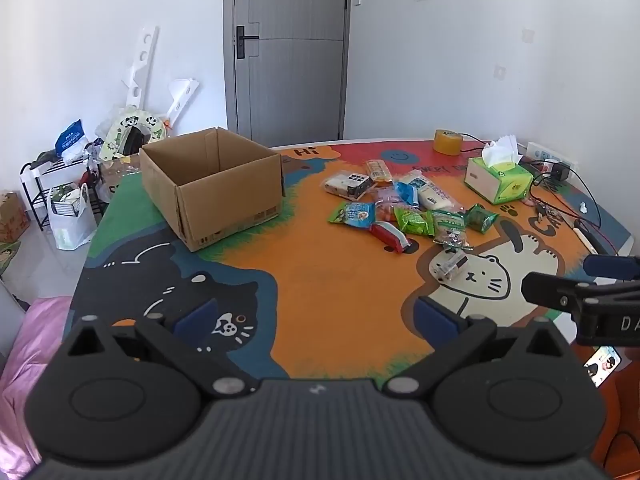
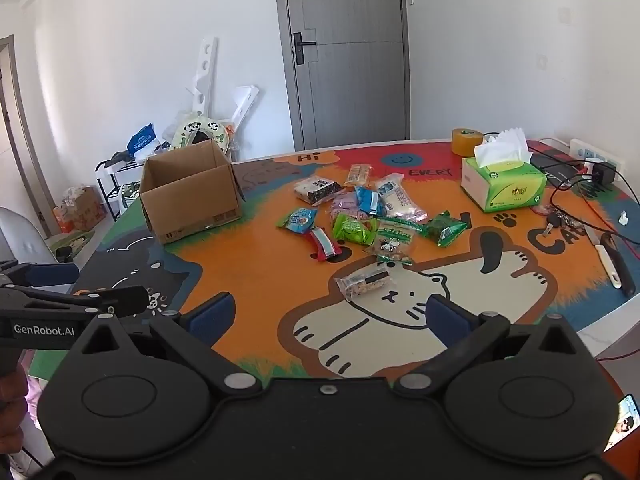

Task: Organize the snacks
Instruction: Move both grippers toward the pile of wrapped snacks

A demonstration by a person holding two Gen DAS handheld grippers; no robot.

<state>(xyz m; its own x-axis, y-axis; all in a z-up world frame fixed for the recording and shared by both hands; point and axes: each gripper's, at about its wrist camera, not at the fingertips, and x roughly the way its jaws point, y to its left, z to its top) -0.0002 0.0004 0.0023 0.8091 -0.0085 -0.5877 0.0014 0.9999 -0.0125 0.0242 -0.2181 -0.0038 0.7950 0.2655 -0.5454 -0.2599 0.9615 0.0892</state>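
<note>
An open, empty-looking cardboard box [image 1: 212, 184] [image 2: 188, 190] stands on the far left of the colourful table mat. A pile of several snack packets [image 1: 404, 204] [image 2: 360, 212] lies to its right, with one clear packet [image 1: 448, 265] [image 2: 365, 280] apart, nearest the grippers. My left gripper [image 1: 316, 314] is open and empty, above the near edge of the mat. My right gripper [image 2: 330, 314] is open and empty, just short of the clear packet. Each gripper shows at the side of the other's view.
A green tissue box [image 2: 502, 184], a tape roll [image 2: 466, 141], a power strip with cables [image 2: 592, 168], keys [image 2: 558, 220] and a knife [image 2: 610, 256] lie at the right of the table. A rack with bags [image 1: 60, 184] stands on the floor at left.
</note>
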